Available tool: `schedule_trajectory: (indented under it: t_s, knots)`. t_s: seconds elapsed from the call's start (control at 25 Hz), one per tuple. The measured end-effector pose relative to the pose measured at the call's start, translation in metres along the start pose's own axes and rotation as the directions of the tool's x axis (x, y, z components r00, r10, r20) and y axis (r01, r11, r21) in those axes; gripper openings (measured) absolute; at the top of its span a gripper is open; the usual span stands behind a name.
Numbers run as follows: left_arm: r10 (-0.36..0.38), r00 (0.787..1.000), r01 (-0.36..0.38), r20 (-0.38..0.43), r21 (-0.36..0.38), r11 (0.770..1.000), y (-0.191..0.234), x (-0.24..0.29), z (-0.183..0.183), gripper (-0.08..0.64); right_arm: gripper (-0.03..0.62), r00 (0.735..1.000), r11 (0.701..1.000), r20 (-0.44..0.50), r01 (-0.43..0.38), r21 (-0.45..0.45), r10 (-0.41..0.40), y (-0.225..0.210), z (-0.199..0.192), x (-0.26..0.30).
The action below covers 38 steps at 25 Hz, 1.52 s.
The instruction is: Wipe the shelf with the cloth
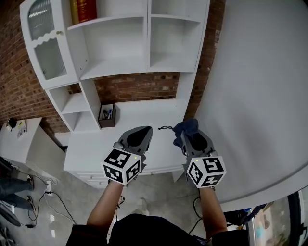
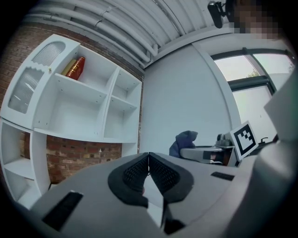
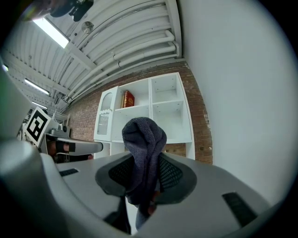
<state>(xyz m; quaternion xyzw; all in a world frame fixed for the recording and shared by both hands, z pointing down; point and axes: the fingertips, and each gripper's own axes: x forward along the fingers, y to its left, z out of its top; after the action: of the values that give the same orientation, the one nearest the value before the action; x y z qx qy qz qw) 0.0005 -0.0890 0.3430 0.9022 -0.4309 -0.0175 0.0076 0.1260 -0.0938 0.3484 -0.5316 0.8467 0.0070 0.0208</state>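
Nearest to us, our two forearms reach forward and each ends in a cube of square markers. Ahead of the left cube, the left gripper (image 1: 141, 133) has its jaws pressed together with nothing between them; its own view shows the two dark pads meeting along one line. Beside it and a little apart, the right gripper (image 1: 185, 138) pinches the dark blue cloth (image 3: 144, 139), which bunches up in a rounded fold above the pads while a shorter end hangs below them. In the right gripper view the fold stands against the ceiling and the far cabinet and seems to touch nothing, so we judge that the cloth hangs in the air and is not pressed to any surface. Beyond the grippers lies the white counter (image 1: 144, 113) of the shelf unit (image 1: 118, 67), with a small dark box (image 1: 107, 116) of pens at its left end. Above it, past a strip of brick wall (image 1: 134, 86), come the open white compartments, a glass door (image 1: 45, 43) to the left and red books (image 1: 84, 9) on the top level. As we read it, the cloth is picked up and carried to the unit, but no wiping has begun; counter and compartments all remain to do.
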Motion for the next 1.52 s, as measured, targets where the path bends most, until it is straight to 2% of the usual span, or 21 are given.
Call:
schedule_trajectory:
  t_s: [0.56,1.04,1.52]
  knots:
    - [-0.054,0.998,0.054,0.016,-0.005,0.999,0.075,0.043,0.021,0.017,0.130,0.999,0.999,0.005,0.053,-0.012,-0.053,-0.006,0.018,0.081]
    - [-0.074,0.997,0.075,0.024,-0.024,0.997,0.133,0.071,0.022,0.017,0.130,0.998,0.997,-0.003,0.068,-0.033,-0.068,-0.004,0.021,0.145]
    - [-0.090,0.996,0.091,0.026,-0.046,0.995,0.170,0.085,0.014,0.017,0.130,0.996,0.996,-0.008,0.087,-0.036,-0.087,0.001,0.015,0.182]
